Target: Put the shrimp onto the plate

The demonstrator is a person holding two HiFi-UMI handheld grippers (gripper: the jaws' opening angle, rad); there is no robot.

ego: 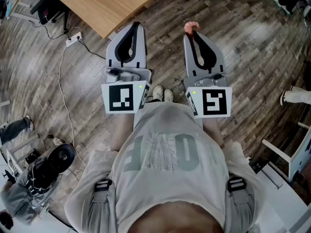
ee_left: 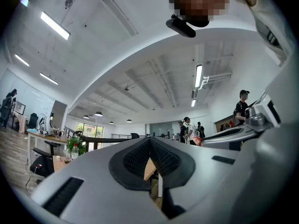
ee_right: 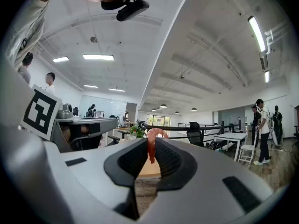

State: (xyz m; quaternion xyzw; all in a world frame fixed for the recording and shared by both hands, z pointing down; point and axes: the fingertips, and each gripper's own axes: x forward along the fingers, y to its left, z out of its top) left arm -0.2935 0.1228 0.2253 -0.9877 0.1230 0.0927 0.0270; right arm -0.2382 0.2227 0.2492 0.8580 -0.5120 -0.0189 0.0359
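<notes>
A pink curled shrimp (ego: 191, 27) is pinched at the tip of my right gripper (ego: 190, 34), which is shut on it. In the right gripper view the shrimp (ee_right: 152, 143) hangs between the dark pads (ee_right: 131, 161), its curl sticking out above the right gripper (ee_right: 150, 148). My left gripper (ego: 135, 25) is held beside it, shut with nothing in it; the left gripper (ee_left: 150, 140) shows its tips meeting. Both are held out in front of the person's chest, over the wooden floor. No plate shows in any view.
A light wooden table (ego: 112, 4) stands ahead, its corner just past the left gripper's tip. A power strip (ego: 74, 39) with a white cable lies on the floor at left. A bag (ego: 48, 166) sits lower left, white furniture (ego: 291, 154) at right. People (ee_right: 259, 129) stand far off.
</notes>
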